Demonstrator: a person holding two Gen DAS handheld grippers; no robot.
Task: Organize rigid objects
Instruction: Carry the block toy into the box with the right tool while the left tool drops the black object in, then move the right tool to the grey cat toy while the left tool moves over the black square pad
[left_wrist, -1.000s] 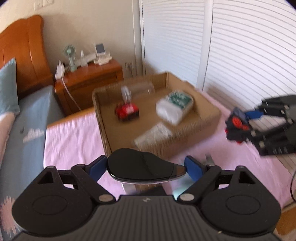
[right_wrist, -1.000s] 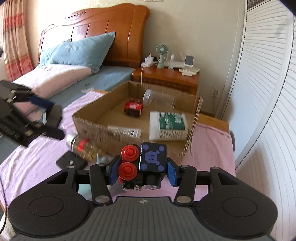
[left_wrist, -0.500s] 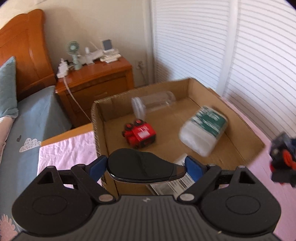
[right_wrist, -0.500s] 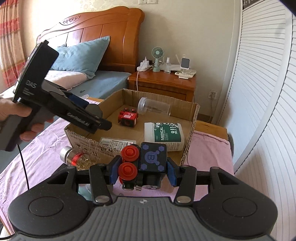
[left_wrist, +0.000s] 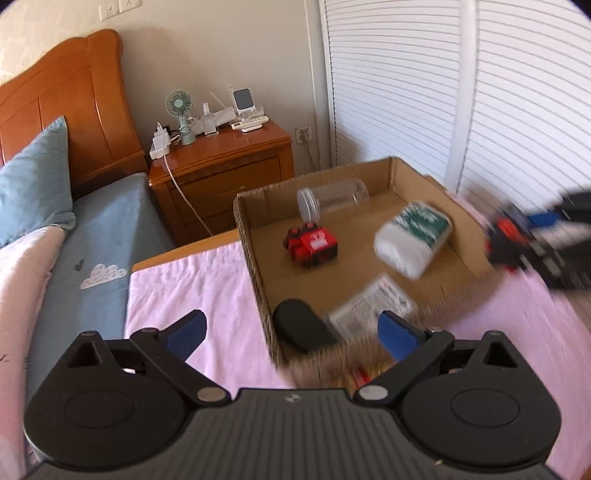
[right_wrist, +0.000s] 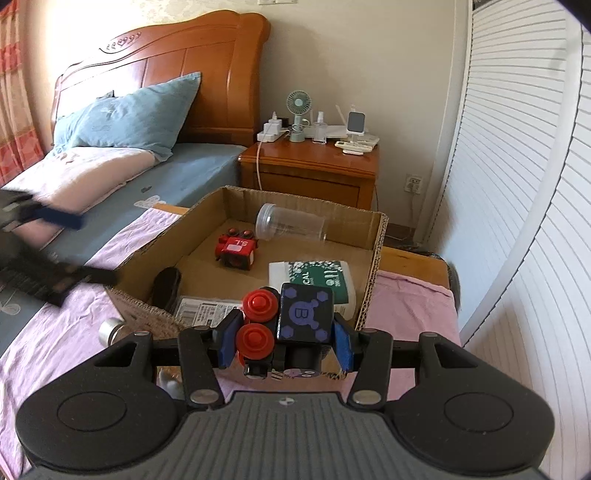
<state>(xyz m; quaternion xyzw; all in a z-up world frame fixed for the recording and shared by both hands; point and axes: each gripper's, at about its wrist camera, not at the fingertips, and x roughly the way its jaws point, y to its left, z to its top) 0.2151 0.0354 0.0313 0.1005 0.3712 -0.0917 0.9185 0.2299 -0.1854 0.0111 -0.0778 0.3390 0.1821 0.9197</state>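
My left gripper (left_wrist: 291, 325) hovers over the near left corner of the cardboard box (left_wrist: 255, 266), its jaws opening. A black oval object (left_wrist: 303, 326) lies loose in that corner, in the gap between the fingers, and neither pad touches it. My right gripper (right_wrist: 284, 332) is shut on a black toy block (right_wrist: 304, 314) with red knobs and a purple B, held just before the box's near wall (right_wrist: 376, 266). Inside the box lie a red toy car (right_wrist: 236, 251), a clear jar (right_wrist: 291, 227), a white-and-green pack (right_wrist: 314, 280) and a flat labelled packet (right_wrist: 207, 310).
The box sits on a pink sheet (left_wrist: 207, 295) on the bed. A small silver-capped bottle (right_wrist: 110, 330) lies on the sheet outside the box's near wall. A wooden nightstand (right_wrist: 314, 166) with a fan stands behind, and slatted doors (right_wrist: 517, 184) are on the right.
The left gripper has opened and let go of the black oval object, which now lies in the box's corner. The right gripper still holds the toy block, slightly nearer the box.
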